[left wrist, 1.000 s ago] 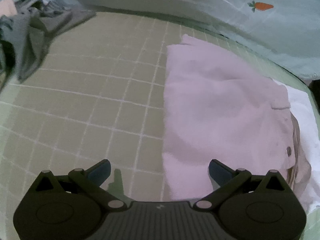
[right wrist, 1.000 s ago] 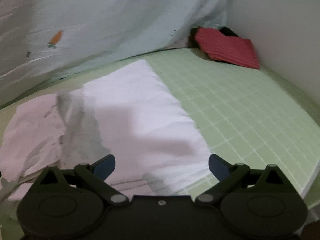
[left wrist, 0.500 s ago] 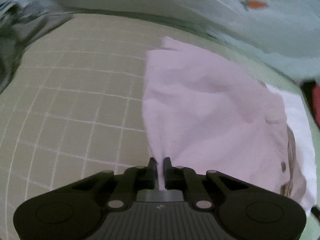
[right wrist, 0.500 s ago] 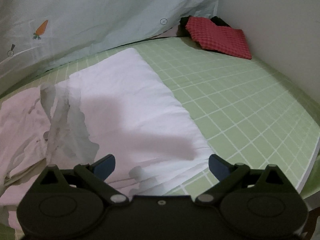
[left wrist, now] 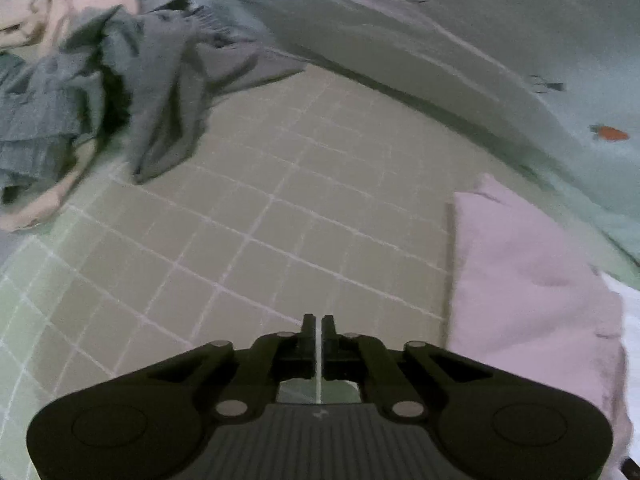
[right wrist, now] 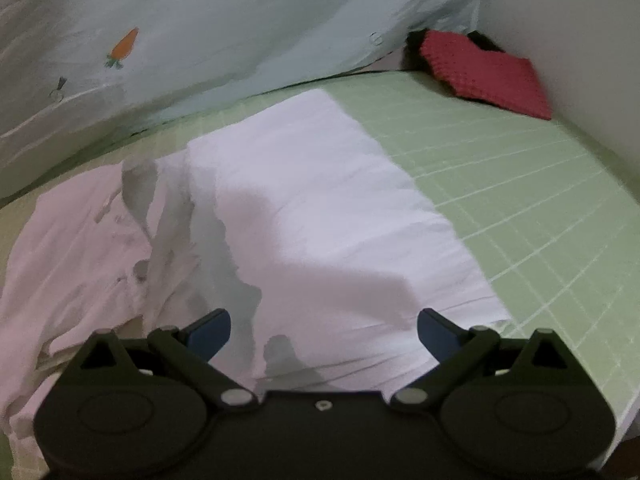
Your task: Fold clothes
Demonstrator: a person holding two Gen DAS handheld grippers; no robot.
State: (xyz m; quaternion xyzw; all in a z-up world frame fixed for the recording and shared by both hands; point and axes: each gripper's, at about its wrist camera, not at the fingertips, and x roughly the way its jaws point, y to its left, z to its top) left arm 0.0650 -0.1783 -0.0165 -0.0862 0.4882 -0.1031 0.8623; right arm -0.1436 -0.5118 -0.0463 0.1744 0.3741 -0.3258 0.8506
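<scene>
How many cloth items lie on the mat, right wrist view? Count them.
3: pink shirt left, white cloth middle, red cloth in far corner; others may be hidden.

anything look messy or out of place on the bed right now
Yes. A grey garment lies crumpled in a heap at the far left of the green checked mat, with peach cloth poking out beneath it. The pink shirt is rumpled, its edge overlapping the flat white cloth.
</scene>
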